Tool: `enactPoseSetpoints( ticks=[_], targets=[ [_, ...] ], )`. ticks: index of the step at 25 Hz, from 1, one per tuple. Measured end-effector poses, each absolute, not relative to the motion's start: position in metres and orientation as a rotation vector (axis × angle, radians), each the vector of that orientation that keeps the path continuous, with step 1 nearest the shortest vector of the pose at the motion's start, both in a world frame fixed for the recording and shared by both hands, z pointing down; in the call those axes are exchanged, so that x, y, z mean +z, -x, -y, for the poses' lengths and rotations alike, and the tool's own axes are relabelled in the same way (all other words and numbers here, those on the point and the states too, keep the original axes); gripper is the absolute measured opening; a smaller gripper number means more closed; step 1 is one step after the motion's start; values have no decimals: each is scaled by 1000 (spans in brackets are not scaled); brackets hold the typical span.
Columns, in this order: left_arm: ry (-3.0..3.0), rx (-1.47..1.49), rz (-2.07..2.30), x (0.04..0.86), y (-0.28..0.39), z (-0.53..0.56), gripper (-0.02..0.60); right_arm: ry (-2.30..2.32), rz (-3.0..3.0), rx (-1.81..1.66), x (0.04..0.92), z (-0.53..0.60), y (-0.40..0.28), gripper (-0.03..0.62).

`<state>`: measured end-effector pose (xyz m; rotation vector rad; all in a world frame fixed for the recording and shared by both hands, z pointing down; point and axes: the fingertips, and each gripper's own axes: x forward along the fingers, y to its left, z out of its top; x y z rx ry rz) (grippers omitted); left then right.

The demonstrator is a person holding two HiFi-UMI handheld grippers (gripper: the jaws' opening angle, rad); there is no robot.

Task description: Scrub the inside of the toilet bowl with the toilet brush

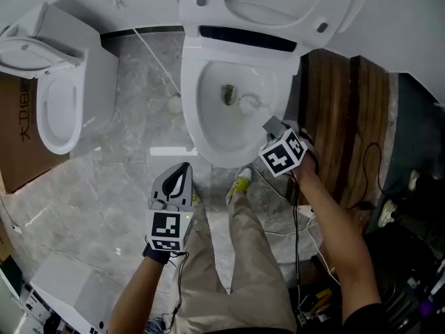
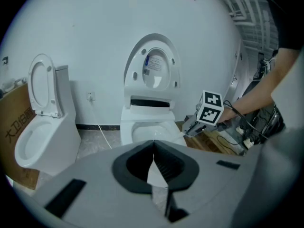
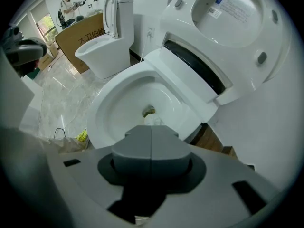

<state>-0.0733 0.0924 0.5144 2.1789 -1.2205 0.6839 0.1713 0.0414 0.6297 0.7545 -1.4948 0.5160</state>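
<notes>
A spare toilet stands far left. The left tongs hang closed and empty over the floor. In the toilet bowl, the brush has its head beside the drain and its handle clamped in the right tongs.

The toilet bowl is right in front of me, with its lid up behind it. The toilet brush is down in the bowl, just past my right gripper at the bowl's right edge, and my left gripper is over the floor just before the bowl. A second toilet stands to the left with a cardboard box left of that, and wooden boards lie to the right.
</notes>
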Motion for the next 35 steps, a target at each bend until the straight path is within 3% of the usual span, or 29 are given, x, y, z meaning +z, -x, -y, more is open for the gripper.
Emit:
enactPoseSetpoints(
  ticks=[25,35],
  targets=[
    [-2146,671,1224,521,88,-112,12,-764,1554,638,622,-138,-98,152],
    [-2131,653,1231,527,87,-106,12,-883,1581,825,628,-111,-61,153]
  ],
)
